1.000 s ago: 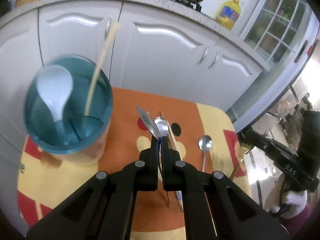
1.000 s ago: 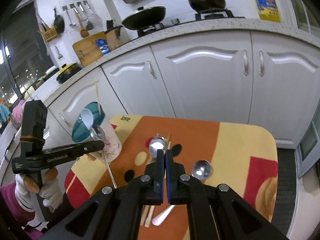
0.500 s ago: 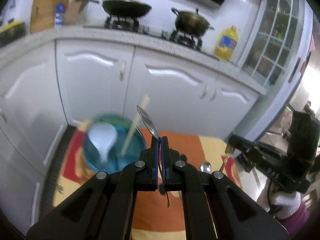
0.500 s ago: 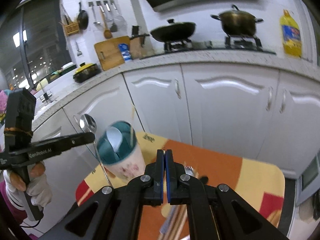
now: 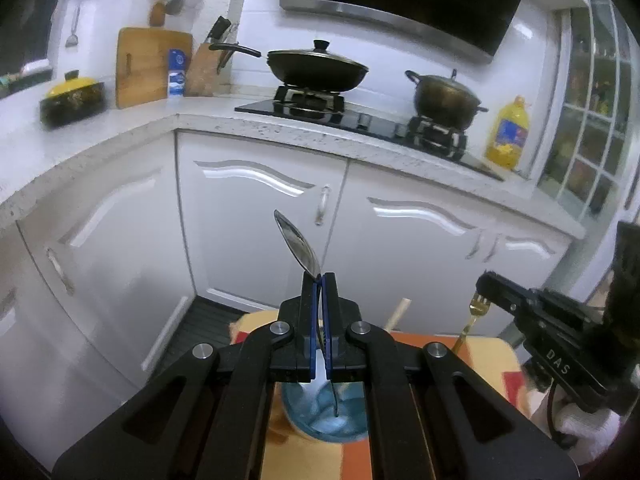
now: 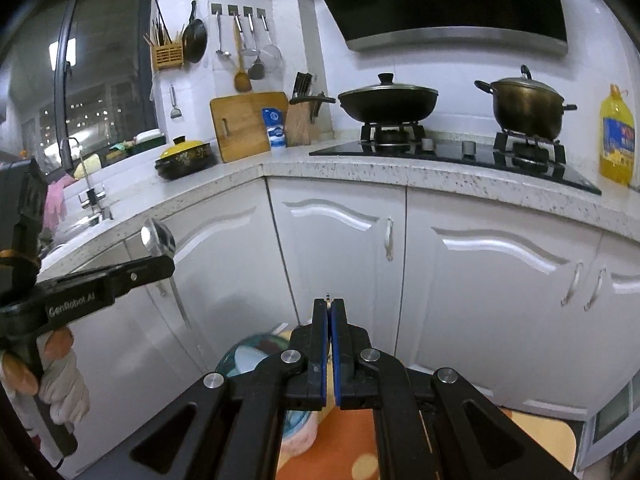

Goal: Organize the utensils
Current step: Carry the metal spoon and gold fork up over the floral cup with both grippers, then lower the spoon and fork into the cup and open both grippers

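My left gripper (image 5: 319, 280) is shut on a metal spoon (image 5: 298, 244), bowl up, its handle hanging down into the teal utensil cup (image 5: 324, 424) right below. The cup also holds a white spoon and a wooden chopstick (image 5: 397, 313). My right gripper (image 6: 329, 306) is shut on a gold fork; only the tine tips (image 6: 328, 295) show above the pads here, and the fork (image 5: 474, 312) shows clearly in the left wrist view. The right wrist view shows the left gripper (image 6: 160, 268) with the spoon (image 6: 157, 237) at left, and the cup (image 6: 256, 360) below.
The cup stands on an orange and yellow patterned table (image 6: 360, 456). White cabinet doors (image 5: 256, 216) stand close behind. The counter (image 6: 360, 168) above carries a wok, a pot, a yellow oil bottle (image 6: 616, 136) and a cutting board.
Both grippers have risen and tilted up, so the views swung from the table to the cabinets. The left gripper carried the spoon over the cup and its handle now hangs into it.
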### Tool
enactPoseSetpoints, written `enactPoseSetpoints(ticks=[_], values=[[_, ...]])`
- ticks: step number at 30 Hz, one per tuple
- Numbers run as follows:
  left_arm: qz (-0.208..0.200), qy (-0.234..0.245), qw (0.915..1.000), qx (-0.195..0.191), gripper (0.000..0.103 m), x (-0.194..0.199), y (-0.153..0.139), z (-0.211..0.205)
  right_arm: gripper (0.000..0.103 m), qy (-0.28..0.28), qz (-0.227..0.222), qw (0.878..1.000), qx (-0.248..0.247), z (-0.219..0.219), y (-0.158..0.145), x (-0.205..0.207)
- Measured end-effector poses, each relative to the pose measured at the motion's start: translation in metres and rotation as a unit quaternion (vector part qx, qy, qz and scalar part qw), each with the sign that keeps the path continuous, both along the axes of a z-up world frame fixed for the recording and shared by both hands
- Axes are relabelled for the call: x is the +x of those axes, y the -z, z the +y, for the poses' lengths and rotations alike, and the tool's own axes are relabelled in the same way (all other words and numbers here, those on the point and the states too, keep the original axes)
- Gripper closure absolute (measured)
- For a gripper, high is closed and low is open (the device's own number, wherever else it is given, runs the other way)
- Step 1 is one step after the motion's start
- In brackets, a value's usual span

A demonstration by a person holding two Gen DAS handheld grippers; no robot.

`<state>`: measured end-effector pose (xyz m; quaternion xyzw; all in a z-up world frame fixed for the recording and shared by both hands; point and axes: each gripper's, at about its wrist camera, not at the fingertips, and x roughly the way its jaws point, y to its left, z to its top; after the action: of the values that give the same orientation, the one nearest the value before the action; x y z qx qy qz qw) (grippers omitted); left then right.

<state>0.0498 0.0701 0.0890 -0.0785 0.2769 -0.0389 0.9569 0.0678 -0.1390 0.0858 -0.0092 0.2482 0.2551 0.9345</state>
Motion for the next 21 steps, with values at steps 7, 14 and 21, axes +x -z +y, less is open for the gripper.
enactPoseSetpoints(ticks=[7,14,21], values=[[0.010,-0.016,0.9996,0.020,0.102,0.017,0.024,0.000,0.102,0.015,-0.026,0.999,-0.045,0.034,0.019,0.020],[0.026,-0.021,0.9989,0.033,0.102,0.026,0.045,-0.001,0.102,0.027,-0.035,0.996,-0.076,0.048,0.044,0.030],[0.044,-0.017,0.9984,0.032,0.102,0.026,0.063,-0.005,0.101,0.023,-0.019,0.996,-0.080,0.051,0.058,0.036]])
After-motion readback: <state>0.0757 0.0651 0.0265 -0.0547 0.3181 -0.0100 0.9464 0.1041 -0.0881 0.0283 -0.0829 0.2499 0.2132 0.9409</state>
